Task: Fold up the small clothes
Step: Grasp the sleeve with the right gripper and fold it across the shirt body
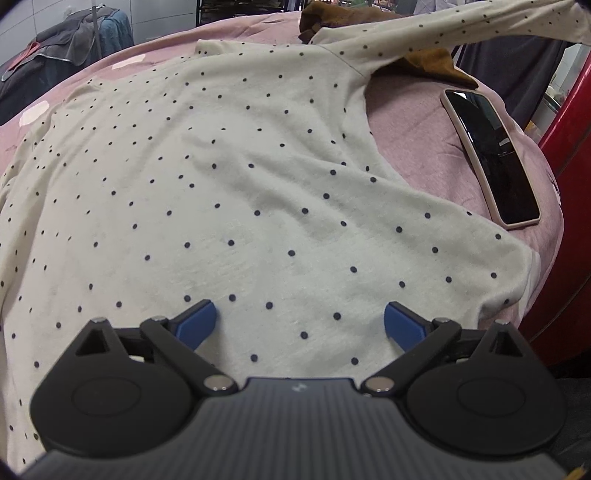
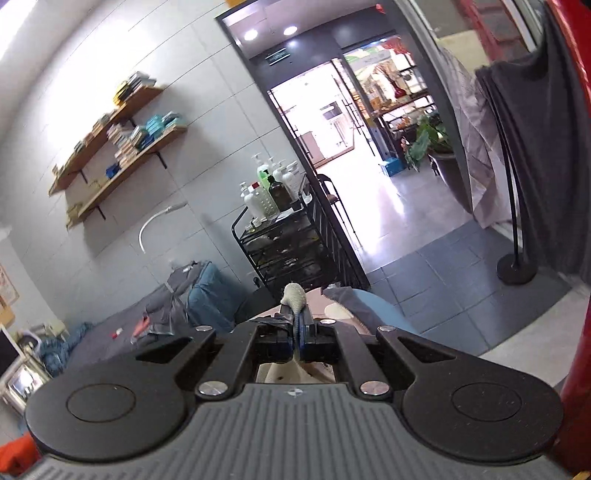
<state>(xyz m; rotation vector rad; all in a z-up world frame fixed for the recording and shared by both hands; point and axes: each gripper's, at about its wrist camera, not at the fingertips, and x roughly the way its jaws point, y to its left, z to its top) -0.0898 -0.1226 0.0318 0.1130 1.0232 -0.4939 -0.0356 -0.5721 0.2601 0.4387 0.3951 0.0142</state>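
A cream long-sleeved top with dark dots (image 1: 229,192) lies spread flat on a pink cloth-covered surface (image 1: 417,125). My left gripper (image 1: 300,319) is open just above the top's near part, blue fingertips apart, holding nothing. One sleeve (image 1: 461,33) is lifted off the surface and stretches up to the upper right. My right gripper (image 2: 298,332) is shut on a bunched end of cream fabric (image 2: 293,295), which sticks out past the fingertips. In the right wrist view the rest of the top is hidden below the gripper.
A phone in a pale case (image 1: 491,155) lies on the pink surface right of the top. A brown garment (image 1: 436,62) lies at the far side under the raised sleeve. A red object (image 1: 569,184) stands at the right. A black trolley with bottles (image 2: 284,236) stands by a doorway.
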